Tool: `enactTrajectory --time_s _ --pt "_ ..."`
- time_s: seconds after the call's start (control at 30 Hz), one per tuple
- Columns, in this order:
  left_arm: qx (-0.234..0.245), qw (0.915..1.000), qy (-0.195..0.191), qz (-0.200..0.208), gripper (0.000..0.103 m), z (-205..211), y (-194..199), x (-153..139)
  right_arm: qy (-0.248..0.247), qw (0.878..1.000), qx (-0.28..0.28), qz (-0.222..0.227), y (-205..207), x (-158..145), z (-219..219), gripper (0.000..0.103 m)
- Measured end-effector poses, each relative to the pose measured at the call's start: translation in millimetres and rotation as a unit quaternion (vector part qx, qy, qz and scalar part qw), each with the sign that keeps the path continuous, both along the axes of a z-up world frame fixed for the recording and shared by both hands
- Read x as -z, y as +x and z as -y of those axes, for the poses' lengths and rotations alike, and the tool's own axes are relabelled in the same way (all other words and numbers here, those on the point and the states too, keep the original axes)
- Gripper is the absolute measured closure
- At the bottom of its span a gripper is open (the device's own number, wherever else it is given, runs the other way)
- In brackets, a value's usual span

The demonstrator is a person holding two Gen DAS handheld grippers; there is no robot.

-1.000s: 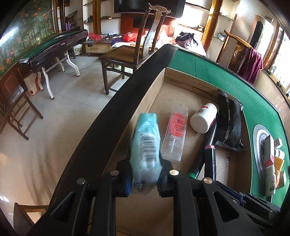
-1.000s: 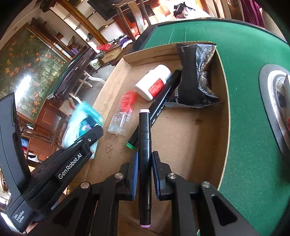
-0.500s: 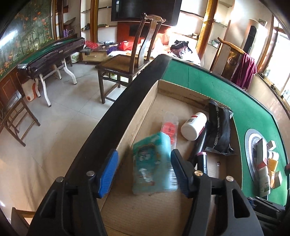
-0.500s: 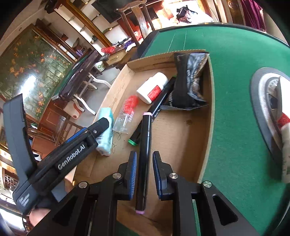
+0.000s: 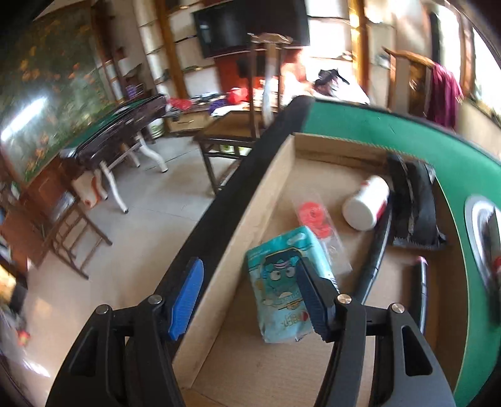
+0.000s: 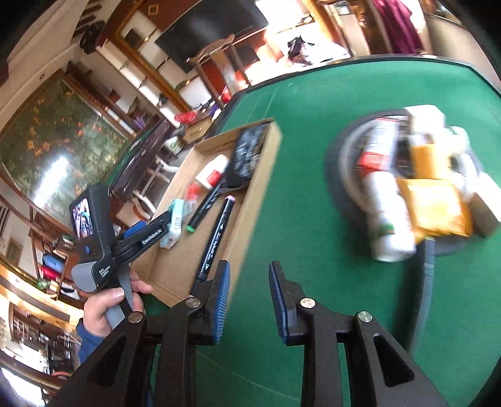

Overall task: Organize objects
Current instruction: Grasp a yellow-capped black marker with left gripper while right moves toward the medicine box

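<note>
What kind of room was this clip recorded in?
Probably a home living room that doubles as a games room: a green felt table with a dark padded rim, a wall-mounted television, a carved wooden chair, and a second felt-topped table beyond.

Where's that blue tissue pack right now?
The tissue pack lies in the cardboard box, near its left wall, beside the clear packet.

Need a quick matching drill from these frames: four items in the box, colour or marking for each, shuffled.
Things:
1. tissue pack
2. bottle
3. snack bag
4. marker nearest the box's right wall

Descriptions:
A. black, crinkled
B. white with red label
C. teal with a cartoon face
D. black with a pink end

Pairs: 1-C, 2-B, 3-A, 4-D
</note>
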State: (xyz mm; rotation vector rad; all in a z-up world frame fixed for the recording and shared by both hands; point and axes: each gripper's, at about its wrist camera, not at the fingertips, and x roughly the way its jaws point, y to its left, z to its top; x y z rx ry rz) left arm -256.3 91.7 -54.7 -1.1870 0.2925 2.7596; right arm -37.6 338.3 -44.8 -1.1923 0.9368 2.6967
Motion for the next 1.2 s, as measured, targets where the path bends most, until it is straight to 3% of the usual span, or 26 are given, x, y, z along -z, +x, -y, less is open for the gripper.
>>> enactTrajectory --time_s 0.1,0.2,0.43,0.63,0.83,0.93,1.13,1.2 --pt "0.009 0.9995 0.004 -0.030 0.042 -3 3 -3 -0.001 1.000 0.019 -0.007 22 0 -27 0.072" --pt "0.001 0.9990 -0.035 -0.026 0.042 -14 2 9 -0.005 0.999 0.032 -0.008 40 4 -47 0.072" --pt "-0.077 0.9949 -0.063 -0.018 0.042 -2 38 11 -0.020 0.997 0.074 -0.006 81 18 -102 0.069" --pt "-0.169 0.9826 -0.069 -0.035 0.042 23 80 10 -0.046 0.995 0.091 -0.004 94 23 -121 0.067" --pt "-0.221 0.9745 -0.036 -0.023 0.042 40 107 9 -0.040 0.996 0.077 -0.020 103 16 -119 0.067" --pt "-0.252 0.9676 -0.001 -0.021 0.042 52 118 7 -0.038 0.996 0.076 -0.025 107 15 -118 0.067" --pt "-0.229 0.9717 0.001 -0.056 0.042 35 113 2 -0.042 0.996 0.071 -0.018 106 17 -121 0.067" --pt "-0.198 0.9779 -0.006 -0.066 0.042 23 108 -1 -0.040 0.996 0.076 -0.017 108 18 -125 0.067"
